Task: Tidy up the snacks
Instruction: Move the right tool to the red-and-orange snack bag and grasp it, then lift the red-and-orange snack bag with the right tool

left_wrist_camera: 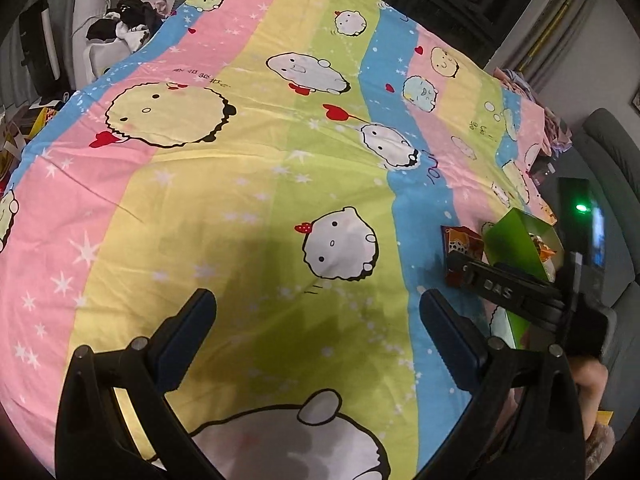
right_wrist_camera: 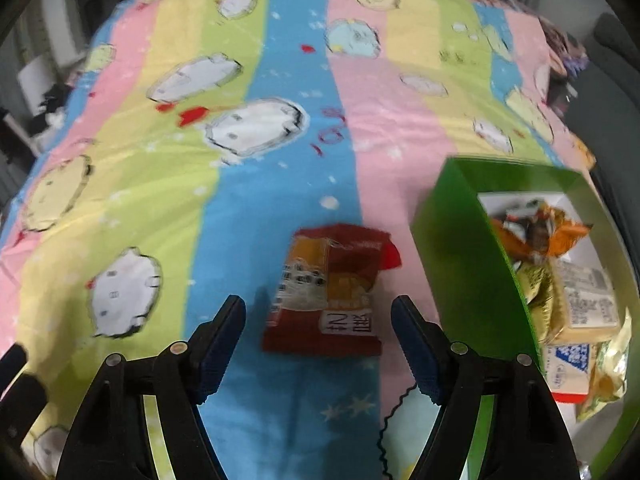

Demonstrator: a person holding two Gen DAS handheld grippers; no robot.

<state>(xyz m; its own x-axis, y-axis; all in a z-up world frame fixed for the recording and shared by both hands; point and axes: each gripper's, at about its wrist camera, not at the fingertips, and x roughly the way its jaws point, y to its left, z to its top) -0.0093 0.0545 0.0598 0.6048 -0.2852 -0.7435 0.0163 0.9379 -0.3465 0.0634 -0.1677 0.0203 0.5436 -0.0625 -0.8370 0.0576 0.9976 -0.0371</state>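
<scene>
Both grippers stand with jaws wide apart above a striped cartoon bedsheet; neither holds anything. From the left wrist camera, the left gripper hangs over bare cloth, a yellow-green stripe and a printed white round creature between its blue-padded fingers; to the far left, beyond the sheet's edge, a heap of dark and white clothes lies blurred; at the right edge of the same view the right gripper shows side-on as a black bar, crossing in front of a red snack packet and a green box.

From the right wrist camera, the right gripper frames the red snack packet; the packet lies flat on the blue stripe at its border with the pink one, between the fingertips in line of sight yet touched by neither, whether the tool is level with it or above it cannot be told; the view is smeared by motion blur. Just right of the packet, apart from it, stands the green box, open at the top; inside are an orange wrapper at the far end, gold foil packets along the left wall, a pale printed pack and a blue-and-white pack at the near end.
</scene>
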